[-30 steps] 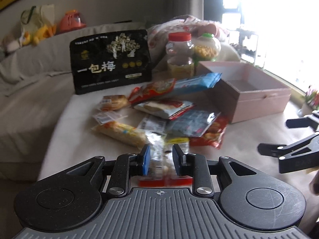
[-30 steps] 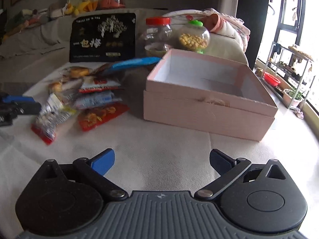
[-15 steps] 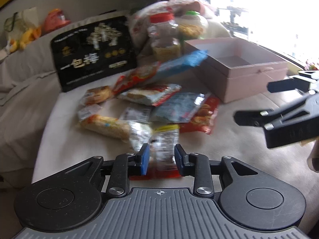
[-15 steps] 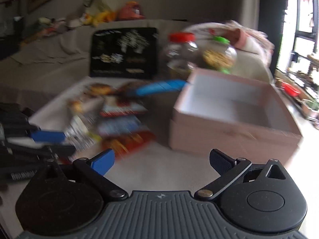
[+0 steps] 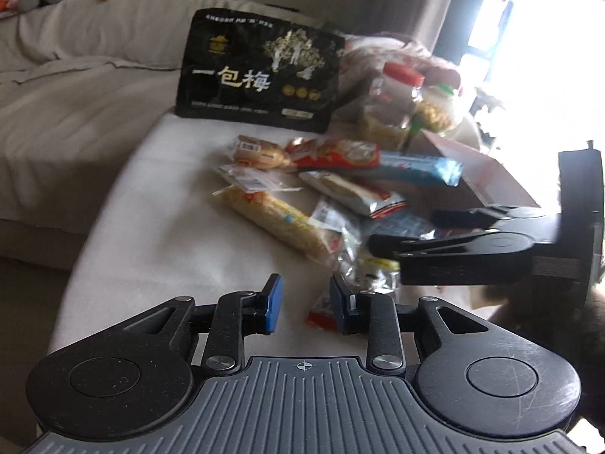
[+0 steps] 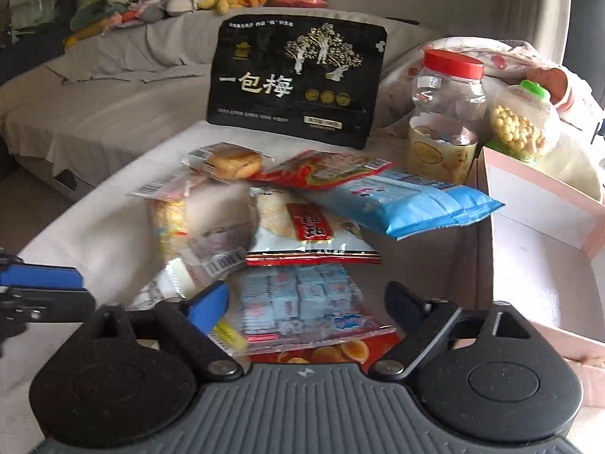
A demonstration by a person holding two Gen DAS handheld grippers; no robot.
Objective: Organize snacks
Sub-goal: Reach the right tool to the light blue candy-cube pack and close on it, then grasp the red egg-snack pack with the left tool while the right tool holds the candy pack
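Note:
Several snack packets lie in a pile on the white table point(image 5: 159, 234). My left gripper point(image 5: 305, 304) is open and empty; a clear red-edged packet point(image 5: 355, 280) lies just right of its right finger. My right gripper point(image 6: 307, 302) is open wide over a pale blue candy packet point(image 6: 302, 299) and a red packet point(image 6: 340, 352). It also shows in the left wrist view point(image 5: 472, 242), reaching in from the right. The open pink box point(image 6: 537, 234) stands at the right.
A tall black bag point(image 6: 298, 79) stands at the back. A red-lidded jar point(image 6: 446, 113) and a green-capped jar point(image 6: 525, 125) stand behind the box. A grey sofa point(image 6: 94, 106) lies beyond the table's left edge.
My left gripper has opened and let go of the clear red-edged packet, which now lies on the table. My right gripper has swung left over the snack pile.

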